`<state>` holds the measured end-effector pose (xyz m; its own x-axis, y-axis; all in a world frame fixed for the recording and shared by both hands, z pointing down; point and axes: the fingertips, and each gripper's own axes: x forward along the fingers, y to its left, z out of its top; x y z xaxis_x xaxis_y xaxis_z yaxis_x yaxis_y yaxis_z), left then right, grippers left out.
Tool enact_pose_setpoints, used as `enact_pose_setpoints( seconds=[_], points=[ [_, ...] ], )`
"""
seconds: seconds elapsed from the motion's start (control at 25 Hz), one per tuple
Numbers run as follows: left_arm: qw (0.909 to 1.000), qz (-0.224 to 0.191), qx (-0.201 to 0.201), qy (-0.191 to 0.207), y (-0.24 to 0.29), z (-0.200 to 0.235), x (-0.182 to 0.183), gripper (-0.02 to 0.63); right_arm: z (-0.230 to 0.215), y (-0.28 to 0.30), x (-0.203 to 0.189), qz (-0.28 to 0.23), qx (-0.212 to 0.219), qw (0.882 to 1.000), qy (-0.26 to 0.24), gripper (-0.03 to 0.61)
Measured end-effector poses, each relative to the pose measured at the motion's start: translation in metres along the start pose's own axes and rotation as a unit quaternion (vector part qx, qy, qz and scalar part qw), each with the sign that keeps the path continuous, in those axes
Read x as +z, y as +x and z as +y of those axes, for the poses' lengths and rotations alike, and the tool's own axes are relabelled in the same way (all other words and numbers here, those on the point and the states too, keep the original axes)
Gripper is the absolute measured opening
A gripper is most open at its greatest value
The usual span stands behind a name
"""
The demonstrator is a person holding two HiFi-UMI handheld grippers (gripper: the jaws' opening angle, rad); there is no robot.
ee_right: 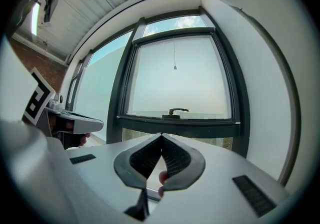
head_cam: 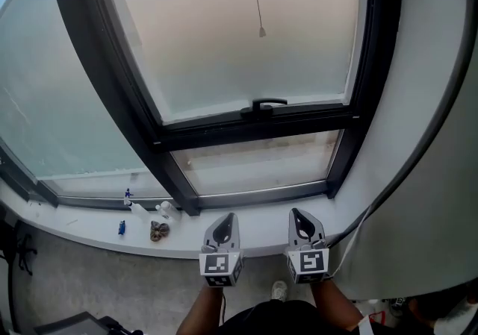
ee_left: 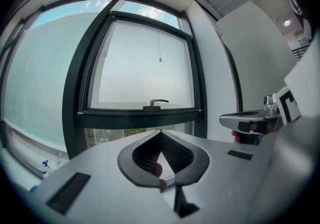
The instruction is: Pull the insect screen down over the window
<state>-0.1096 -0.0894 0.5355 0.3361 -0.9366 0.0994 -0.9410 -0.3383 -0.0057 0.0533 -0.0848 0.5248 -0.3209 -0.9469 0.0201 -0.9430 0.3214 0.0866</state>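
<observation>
The window has a dark frame [head_cam: 112, 80]. A pale insect screen [head_cam: 239, 35] covers its upper part. The screen's dark bottom bar [head_cam: 224, 126] carries a handle [head_cam: 267, 104], also seen in the left gripper view [ee_left: 156, 103] and the right gripper view [ee_right: 176, 112]. A thin pull cord [head_cam: 261, 30] hangs in front of the screen. Below the bar a strip of bare glass [head_cam: 254, 166] shows. My left gripper [head_cam: 231, 216] and right gripper [head_cam: 296, 213] are side by side over the sill, well short of the handle. Both are shut and hold nothing, with the tips meeting in their own views [ee_left: 160, 131] [ee_right: 161, 134].
A white windowsill [head_cam: 89, 236] holds a small blue bottle [head_cam: 122, 227], a white bottle [head_cam: 166, 210] and a brown lump [head_cam: 158, 232]. A large fixed pane [head_cam: 52, 102] lies to the left. A white wall [head_cam: 433, 139] with a dark cable [head_cam: 418, 154] stands at the right.
</observation>
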Motion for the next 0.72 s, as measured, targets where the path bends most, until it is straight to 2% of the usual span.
enact_pose_setpoints(
  seconds=[0.2, 0.4, 0.56, 0.72],
  points=[
    [0.9998, 0.009, 0.015, 0.005, 0.033, 0.001, 0.006, 0.002, -0.022, 0.031, 0.003, -0.005, 0.011, 1.000, 0.001, 0.002],
    [0.9988, 0.013, 0.046, -0.010, 0.060, 0.012, 0.013, 0.002, -0.037, 0.055, -0.005, 0.002, 0.030, 0.999, -0.012, 0.002],
    [0.9990, 0.004, 0.041, -0.016, 0.081, 0.018, 0.009, 0.002, -0.042, 0.076, -0.006, -0.003, 0.047, 0.998, -0.034, 0.002],
    [0.9994, 0.010, 0.031, -0.009, 0.103, 0.023, -0.001, 0.002, -0.041, 0.093, -0.009, -0.002, 0.053, 0.998, -0.030, 0.002]
  ],
)
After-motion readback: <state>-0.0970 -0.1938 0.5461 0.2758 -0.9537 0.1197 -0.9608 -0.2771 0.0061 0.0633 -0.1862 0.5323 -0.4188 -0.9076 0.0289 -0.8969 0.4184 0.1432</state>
